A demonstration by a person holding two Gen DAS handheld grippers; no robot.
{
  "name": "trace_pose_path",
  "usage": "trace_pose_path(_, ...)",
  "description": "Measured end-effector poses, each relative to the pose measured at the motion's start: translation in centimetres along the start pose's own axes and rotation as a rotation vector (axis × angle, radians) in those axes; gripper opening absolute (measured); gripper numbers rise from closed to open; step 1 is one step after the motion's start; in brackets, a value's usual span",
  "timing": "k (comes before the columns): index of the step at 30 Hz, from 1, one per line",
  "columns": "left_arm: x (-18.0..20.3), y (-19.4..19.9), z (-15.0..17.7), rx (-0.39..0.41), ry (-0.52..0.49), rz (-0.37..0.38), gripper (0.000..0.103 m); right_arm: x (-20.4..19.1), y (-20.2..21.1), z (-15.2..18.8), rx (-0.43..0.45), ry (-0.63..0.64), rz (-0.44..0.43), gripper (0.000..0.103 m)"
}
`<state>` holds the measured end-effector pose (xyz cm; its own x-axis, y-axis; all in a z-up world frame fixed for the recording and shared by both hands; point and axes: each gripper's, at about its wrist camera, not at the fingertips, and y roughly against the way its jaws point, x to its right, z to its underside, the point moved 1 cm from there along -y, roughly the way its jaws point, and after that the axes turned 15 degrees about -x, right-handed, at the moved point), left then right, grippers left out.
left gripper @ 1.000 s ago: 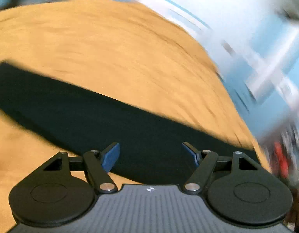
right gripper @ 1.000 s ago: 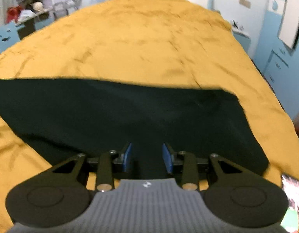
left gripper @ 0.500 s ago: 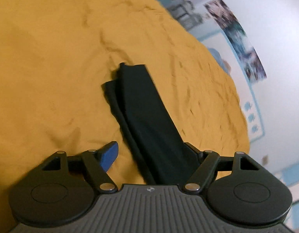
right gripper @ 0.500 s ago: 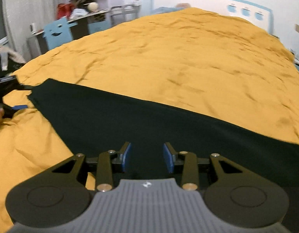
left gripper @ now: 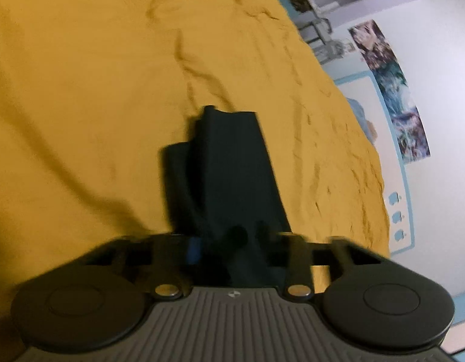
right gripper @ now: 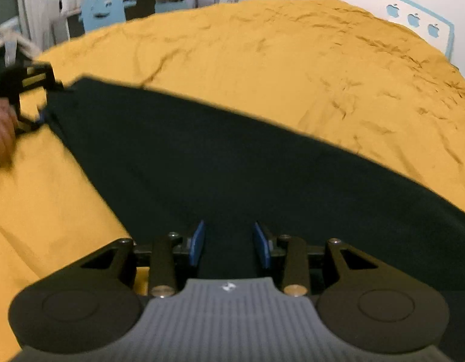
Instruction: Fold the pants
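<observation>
Now the left gripper jaws have just closed onto the pants end, while the right gripper stands half-open over the cloth, so folding can begin.

Both views are lit softly and evenly, with warm colour cast over the yellow bedspread. The dark pants are rendered nearly black, with little fold detail. Motion blur is seen on the left gripper and at frame edges. Straight lines are bent by fisheye distortion, and corners are vignetted.
</observation>
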<state>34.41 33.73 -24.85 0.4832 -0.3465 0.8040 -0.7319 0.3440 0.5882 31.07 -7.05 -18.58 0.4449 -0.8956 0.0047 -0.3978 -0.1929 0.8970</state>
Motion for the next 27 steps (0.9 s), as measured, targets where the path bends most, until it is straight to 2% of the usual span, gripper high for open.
trace_pose_path(1,-0.5,0.0,-0.2,0.001,0.029,0.014,0.008,-0.1,0.2,-0.1,-0.003,-0.002,0.005,0.033)
trace_pose_path(3,-1.2,0.2,-0.1,0.002,0.047,0.044,0.006,-0.4,1.1,-1.0,0.004,-0.011,0.010,0.033)
trace_pose_path(7,-0.9,0.2,0.1,0.019,0.019,0.039,0.005,-1.7,2.4,-3.3,0.088,-0.018,-0.008,0.033)
trace_pose_path(12,-0.9,0.3,-0.1,0.022,0.049,0.058,0.004,-5.4,0.8,-6.7,0.137,0.027,-0.035,0.033)
trace_pose_path(15,-1.0,0.3,-0.2,0.021,0.067,0.059,0.005,-7.7,-1.3,-8.1,0.116,0.060,-0.049,0.033)
trace_pose_path(18,-0.9,0.4,-0.1,0.025,0.062,0.063,0.004,-9.5,-4.0,-7.9,0.047,0.091,-0.001,0.033)
trace_pose_path(20,-0.5,0.7,0.1,0.026,0.033,0.088,0.004,-9.9,-4.8,-7.2,0.060,0.104,0.014,0.033)
trace_pose_path(23,1.2,1.4,0.6,0.036,-0.067,0.133,0.004,-9.4,-5.2,-7.1,0.056,0.081,-0.012,0.033)
trace_pose_path(27,4.8,2.7,2.2,0.053,-0.268,0.133,0.004,-9.0,-5.4,-7.2,0.054,0.060,-0.035,0.033)
